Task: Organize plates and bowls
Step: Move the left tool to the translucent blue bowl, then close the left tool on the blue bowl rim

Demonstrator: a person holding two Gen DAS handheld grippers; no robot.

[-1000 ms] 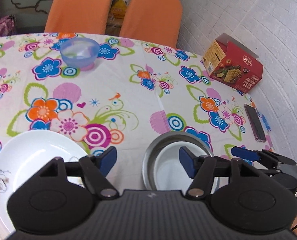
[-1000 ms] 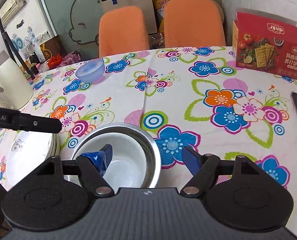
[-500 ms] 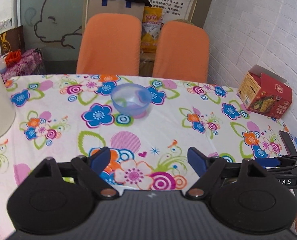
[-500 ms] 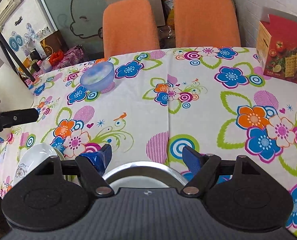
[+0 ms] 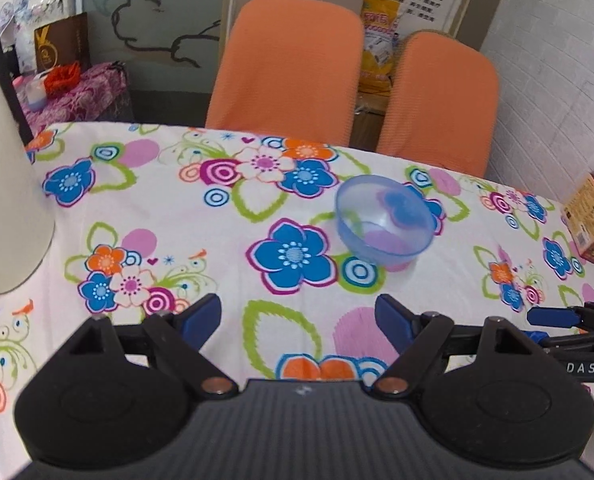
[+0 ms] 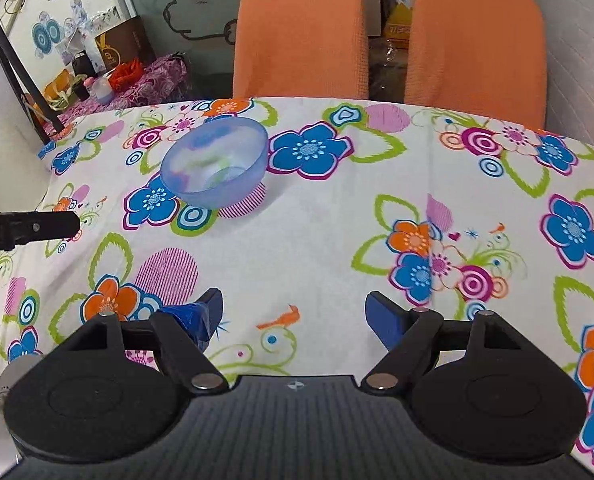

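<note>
Bowl (image 5: 385, 222), blue and translucent, stands on my desk (image 5: 225, 240) well ahead of both tongs, left (image 5: 297, 318) and right (image 6: 293, 308), each spread wide and empty.

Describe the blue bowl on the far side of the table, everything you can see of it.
The blue bowl is small and made of translucent, pale blue material that looks like plastic; the tablecloth's flowers show through its wall. It has a round open rim tapering to a narrow base. It stands upright and looks empty, resting on the floral tablecloth on the far half of the table, in front of the two orange chairs. Nothing else touches it; both sets of jaws are open and well short of it.
</note>
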